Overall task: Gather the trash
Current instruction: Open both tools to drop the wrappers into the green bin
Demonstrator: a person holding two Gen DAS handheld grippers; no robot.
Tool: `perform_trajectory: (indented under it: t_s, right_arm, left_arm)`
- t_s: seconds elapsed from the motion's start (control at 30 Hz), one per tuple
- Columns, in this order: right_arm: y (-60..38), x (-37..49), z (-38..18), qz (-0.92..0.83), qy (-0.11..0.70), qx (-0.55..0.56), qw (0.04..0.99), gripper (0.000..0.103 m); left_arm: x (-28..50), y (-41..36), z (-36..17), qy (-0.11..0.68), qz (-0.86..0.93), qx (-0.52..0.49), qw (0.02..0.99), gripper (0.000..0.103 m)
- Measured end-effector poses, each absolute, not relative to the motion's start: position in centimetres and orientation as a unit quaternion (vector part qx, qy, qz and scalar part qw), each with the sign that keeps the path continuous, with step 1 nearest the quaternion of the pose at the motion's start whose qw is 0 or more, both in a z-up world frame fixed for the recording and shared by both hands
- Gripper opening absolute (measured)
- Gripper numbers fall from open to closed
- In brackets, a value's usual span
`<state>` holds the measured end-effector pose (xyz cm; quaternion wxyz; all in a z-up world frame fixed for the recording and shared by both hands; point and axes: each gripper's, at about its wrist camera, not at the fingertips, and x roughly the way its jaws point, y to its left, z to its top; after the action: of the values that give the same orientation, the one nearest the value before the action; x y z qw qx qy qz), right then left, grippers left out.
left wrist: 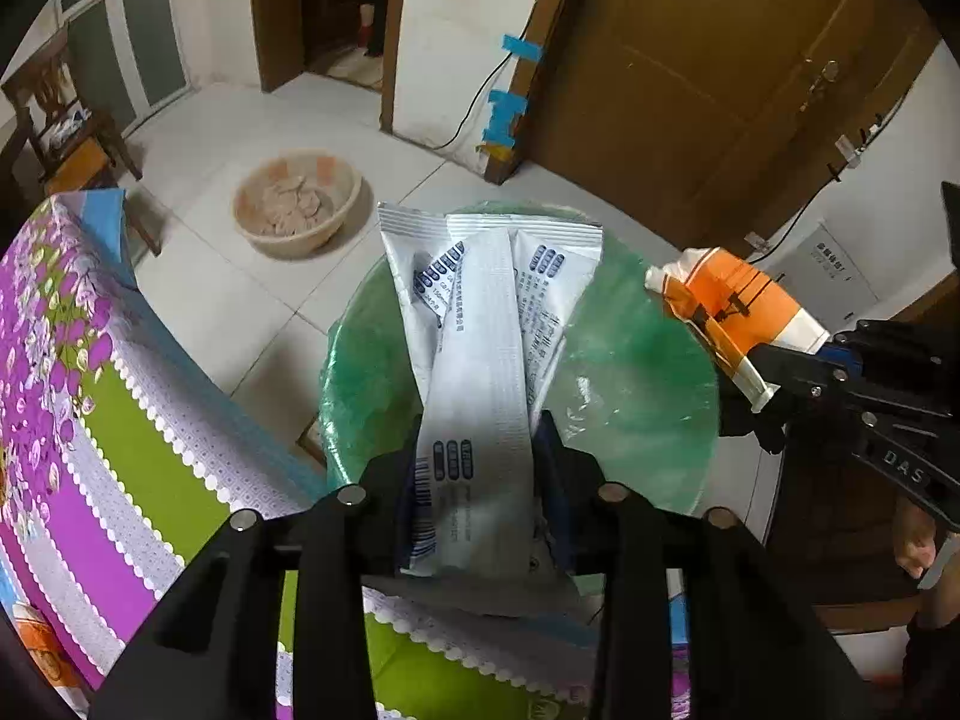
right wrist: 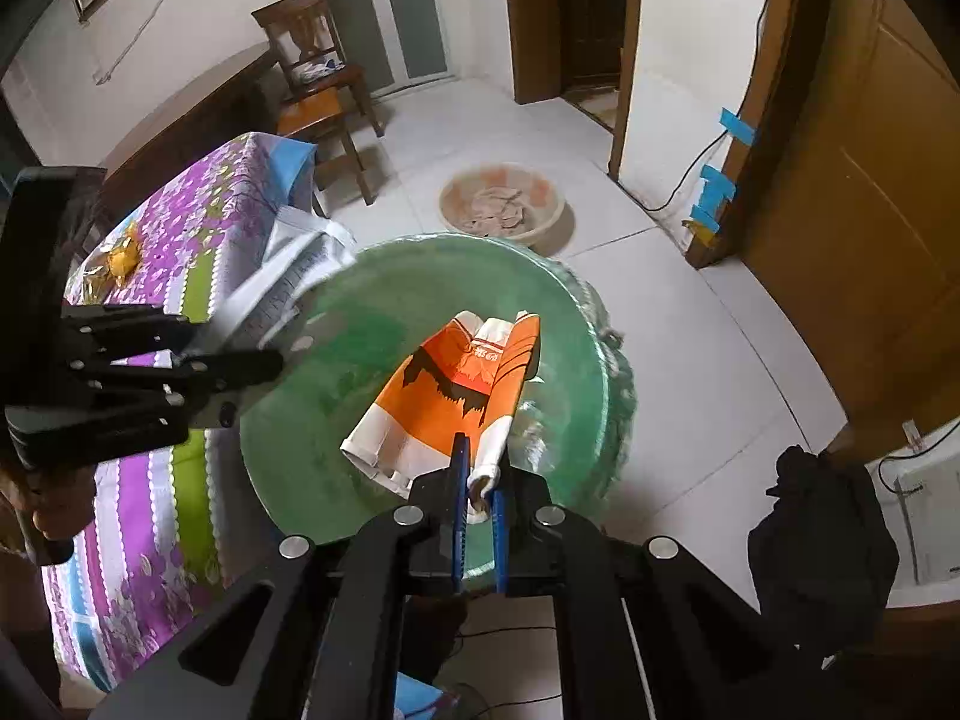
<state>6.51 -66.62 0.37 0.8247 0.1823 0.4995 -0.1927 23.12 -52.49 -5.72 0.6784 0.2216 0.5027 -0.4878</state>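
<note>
A green bin (left wrist: 630, 348) lined with a clear bag stands on the floor beside the table. My left gripper (left wrist: 483, 429) hangs over its rim, shut on a white wrapper (left wrist: 480, 312) with blue print that sticks out above the bin's mouth. At the right, my right gripper (left wrist: 774, 369) is shut on a crumpled orange and white wrapper (left wrist: 738, 294). In the right wrist view, the right gripper (right wrist: 480, 468) pinches that orange wrapper (right wrist: 444, 396) over the bin (right wrist: 360, 324). The left gripper (right wrist: 264, 372) and its blurred white wrapper (right wrist: 288, 282) are at the left.
The table (left wrist: 90, 420) with a floral purple and green cloth borders the bin on the left; a yellow wrapper (right wrist: 117, 261) lies on it. A beige basin (left wrist: 297, 201) sits on the tiled floor beyond. A wooden chair (right wrist: 318, 78) and brown doors (left wrist: 690, 90) stand further back.
</note>
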Motion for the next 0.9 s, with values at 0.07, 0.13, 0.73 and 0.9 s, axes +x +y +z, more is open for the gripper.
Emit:
perform_trajectory:
  t_s: [0.07, 0.13, 0.73, 0.9]
  right_arm:
    - [-66.3, 7.3, 0.2, -0.190, 0.502, 0.173, 0.826, 0.020]
    - [-66.2, 8.1, 0.0, -0.205, 0.504, 0.161, 0.823, 0.042]
    - [-61.7, 7.0, 0.5, -0.209, 0.457, 0.143, 0.853, 0.043]
    - [-57.2, 5.3, 1.8, -0.250, 0.386, 0.081, 0.884, 0.044]
  left_arm:
    - [23.5, -52.6, -5.8, 0.504, -0.481, 0.217, 0.684, 0.053]
    - [23.8, -52.2, -5.7, 0.501, -0.480, 0.211, 0.689, 0.060]
    - [20.5, -46.5, -4.3, 0.430, -0.435, 0.224, 0.759, 0.061]
    - [19.0, -42.7, -3.9, 0.377, -0.379, 0.234, 0.812, 0.061]
